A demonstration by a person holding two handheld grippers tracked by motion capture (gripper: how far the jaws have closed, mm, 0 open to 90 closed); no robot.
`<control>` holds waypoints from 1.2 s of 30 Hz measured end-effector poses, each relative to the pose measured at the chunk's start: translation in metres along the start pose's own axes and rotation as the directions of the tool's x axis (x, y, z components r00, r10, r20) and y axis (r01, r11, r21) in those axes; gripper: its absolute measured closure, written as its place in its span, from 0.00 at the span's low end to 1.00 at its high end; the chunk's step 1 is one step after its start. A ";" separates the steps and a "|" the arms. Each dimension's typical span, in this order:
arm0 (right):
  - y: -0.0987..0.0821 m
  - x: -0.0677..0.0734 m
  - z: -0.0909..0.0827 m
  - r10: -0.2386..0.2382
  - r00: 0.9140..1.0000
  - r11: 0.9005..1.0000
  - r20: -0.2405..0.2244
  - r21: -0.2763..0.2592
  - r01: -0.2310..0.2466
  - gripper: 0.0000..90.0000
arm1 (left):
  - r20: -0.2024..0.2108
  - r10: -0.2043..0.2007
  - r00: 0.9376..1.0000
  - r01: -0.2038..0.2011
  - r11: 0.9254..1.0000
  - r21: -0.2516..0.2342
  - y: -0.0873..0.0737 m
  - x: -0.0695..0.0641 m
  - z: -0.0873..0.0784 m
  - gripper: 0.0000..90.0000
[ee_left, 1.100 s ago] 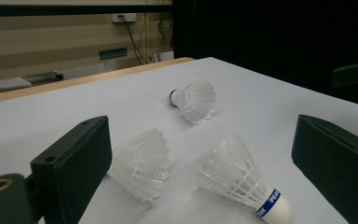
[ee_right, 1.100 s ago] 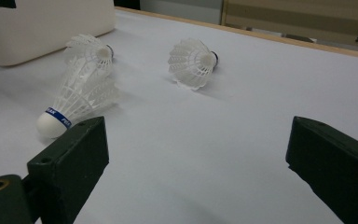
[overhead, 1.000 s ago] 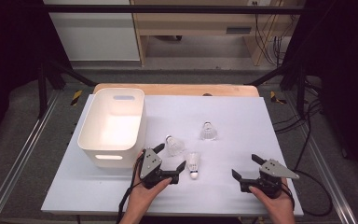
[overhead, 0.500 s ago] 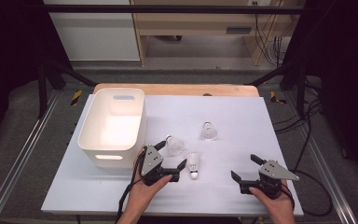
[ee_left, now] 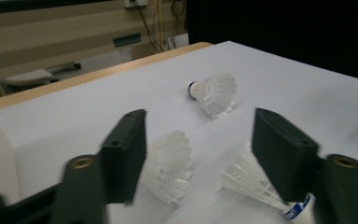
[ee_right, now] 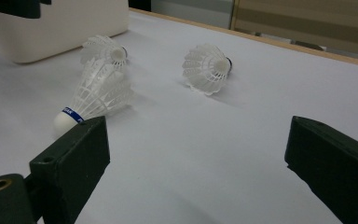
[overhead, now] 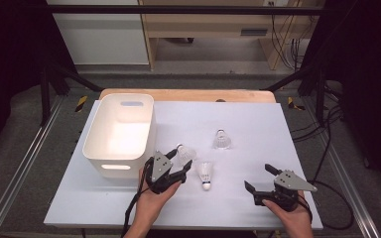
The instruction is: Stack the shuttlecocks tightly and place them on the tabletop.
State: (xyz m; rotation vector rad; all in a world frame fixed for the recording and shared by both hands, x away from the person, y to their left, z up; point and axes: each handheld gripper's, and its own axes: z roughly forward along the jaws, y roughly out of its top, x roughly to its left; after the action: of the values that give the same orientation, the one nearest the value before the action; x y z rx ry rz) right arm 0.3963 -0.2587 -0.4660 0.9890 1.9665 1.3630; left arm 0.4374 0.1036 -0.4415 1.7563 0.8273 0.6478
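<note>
The left gripper (overhead: 184, 167), just left of centre in the lower half of the high view, has just been closing its jaws around the nearest white feathered shuttlecock (ee_left: 170, 165), which lies between them in the left gripper view, though the pads do not look pressed on it yet. This looks like the grasping step; next the jaws must close gently on the feathers, then lift toward the white plastic bin (overhead: 92, 151) at centre left. A second shuttlecock with a blue band (overhead: 205, 173) lies just beside and could be nudged. A third (overhead: 222, 140) rests farther up. The right gripper (overhead: 260, 178) waits wide open, lower right.
</note>
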 end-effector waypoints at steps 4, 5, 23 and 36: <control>0.000 -0.001 0.000 0.005 1.000 1.000 0.000 0.001 -0.005 0.08 | -0.031 -0.020 0.999 0.022 0.998 0.054 -0.003 0.003 0.007 0.81; -0.001 -0.001 0.000 0.004 1.000 1.000 0.000 0.001 -0.004 0.08 | -0.035 -0.022 0.999 0.024 0.997 0.071 -0.004 0.003 0.009 0.88; 0.000 -0.001 -0.002 0.002 1.000 1.000 -0.006 -0.002 -0.002 0.08 | -0.094 0.021 0.995 -0.003 0.983 0.184 -0.012 0.005 0.029 1.00; 0.000 -0.002 -0.002 0.003 1.000 1.000 -0.004 -0.002 -0.003 0.08 | -0.069 0.001 0.998 0.014 0.978 0.208 -0.016 0.010 0.047 1.00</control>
State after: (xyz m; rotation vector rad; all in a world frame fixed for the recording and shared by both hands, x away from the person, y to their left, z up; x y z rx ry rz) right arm 0.3956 -0.2617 -0.4656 0.9888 1.9671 1.3696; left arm 0.4751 0.0880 -0.4713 1.9276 0.9774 0.6389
